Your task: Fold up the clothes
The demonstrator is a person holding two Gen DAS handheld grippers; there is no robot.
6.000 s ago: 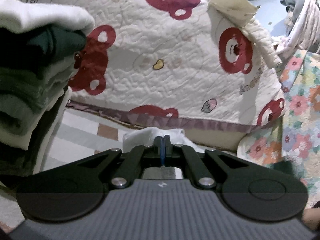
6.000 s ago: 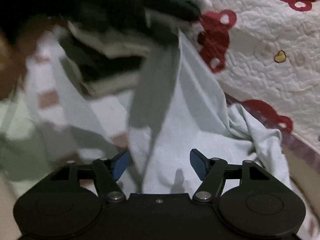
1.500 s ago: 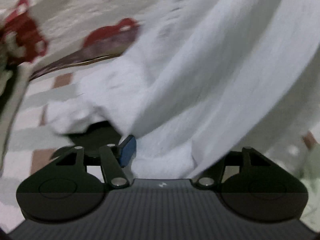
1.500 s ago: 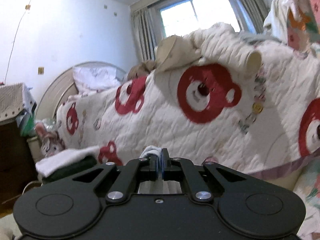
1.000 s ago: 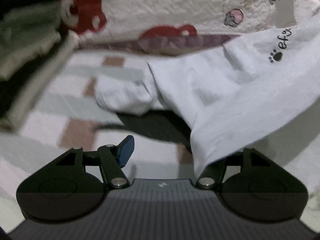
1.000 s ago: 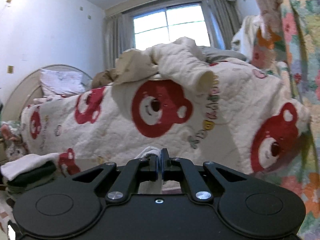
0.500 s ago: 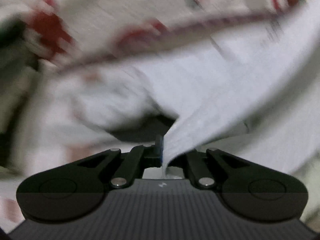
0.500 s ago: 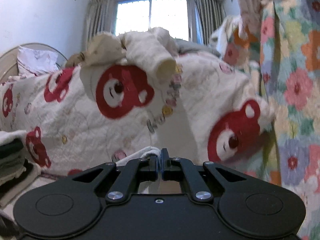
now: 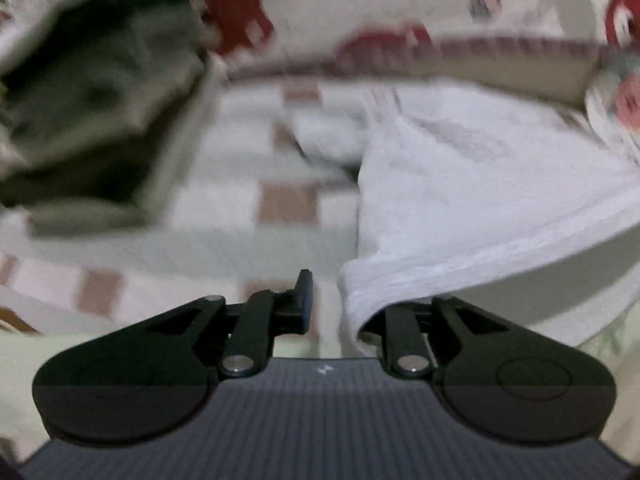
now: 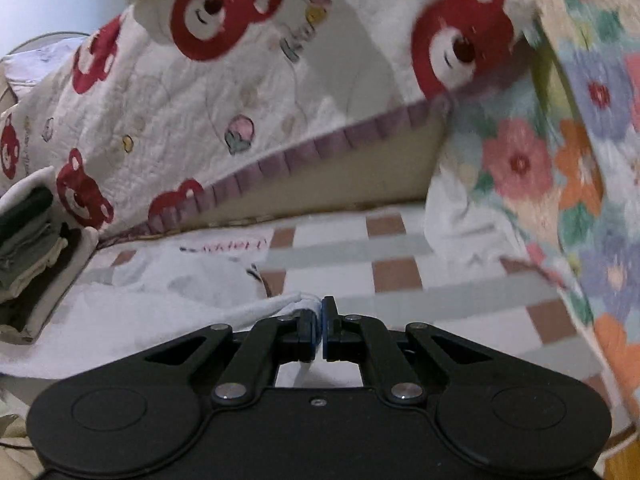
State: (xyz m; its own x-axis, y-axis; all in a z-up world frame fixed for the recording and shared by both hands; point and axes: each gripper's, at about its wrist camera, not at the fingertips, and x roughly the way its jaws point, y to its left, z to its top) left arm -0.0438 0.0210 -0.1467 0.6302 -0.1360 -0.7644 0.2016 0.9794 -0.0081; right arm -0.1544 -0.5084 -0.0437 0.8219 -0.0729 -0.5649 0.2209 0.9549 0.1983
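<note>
Gripping a bunched edge of the white garment (image 10: 168, 300), the right gripper (image 10: 322, 322) has its 2 blue-padded jaws pressed together with the cloth pinched between them. From that pinch the garment runs left and away across the checked sheet (image 10: 396, 276), lying loosely spread, with faint printed lettering showing on its far part. Left of it stands a stack of folded clothes (image 10: 28, 236) in dark green, grey and white. Beyond the sheet rises a quilt with red bears (image 10: 240, 80), edged with a purple frill; a floral cloth (image 10: 560, 160) hangs at the right.

The left gripper (image 9: 326, 300) has its jaws opening, a narrow gap between them. The left blue pad (image 9: 306, 292) is bare; the right finger is covered by a fold of the same white garment (image 9: 460, 200), which drapes over it from the right. Whether cloth lies within the gap itself cannot be told, and the pads do not press on it. The garment spreads from this fold far and to the right over the checked sheet (image 9: 248, 200). This view is blurred: the stack of folded clothes (image 9: 92, 112) shows as a dark mass at far left, and the quilt (image 9: 360, 8) fills the far edge.
</note>
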